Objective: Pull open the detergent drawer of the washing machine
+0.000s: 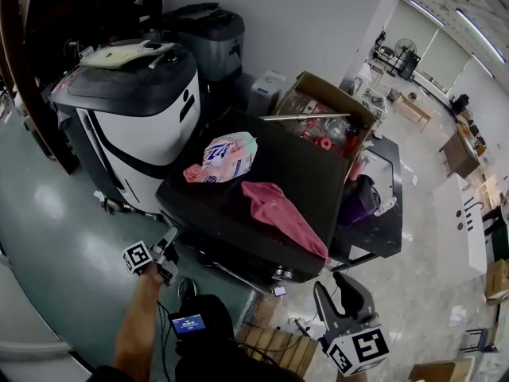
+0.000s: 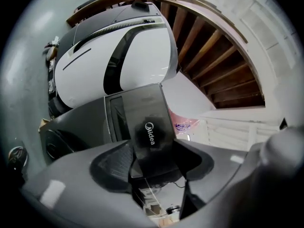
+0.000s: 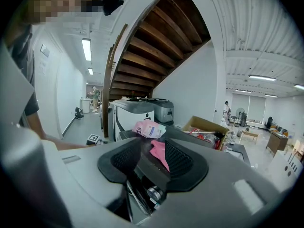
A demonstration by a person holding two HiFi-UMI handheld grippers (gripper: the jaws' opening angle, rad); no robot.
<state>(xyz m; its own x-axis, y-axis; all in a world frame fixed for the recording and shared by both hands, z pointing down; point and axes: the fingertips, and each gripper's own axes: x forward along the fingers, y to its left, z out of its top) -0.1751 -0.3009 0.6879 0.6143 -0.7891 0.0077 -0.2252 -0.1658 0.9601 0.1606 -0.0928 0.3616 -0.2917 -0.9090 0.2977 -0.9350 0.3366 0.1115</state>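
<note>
The dark washing machine [image 1: 306,169] stands in the middle of the head view, seen from above. My left gripper [image 1: 169,237] is at its near left corner. In the left gripper view a glossy black front panel with a Midea logo, the drawer front [image 2: 149,122], reaches in between the spread jaws of my left gripper [image 2: 152,167]. I cannot see the pads touching it. My right gripper [image 1: 340,289] hangs open and empty off the machine's near right corner. It [image 3: 154,167] faces the machine top from a distance.
A pink cloth [image 1: 278,213] and a pink detergent bag [image 1: 227,156] lie on the machine top. A white and black appliance [image 1: 135,110] stands close on the left. An open cardboard box [image 1: 326,110], a low black cart [image 1: 382,213] and a wooden pallet [image 1: 278,344] stand around it.
</note>
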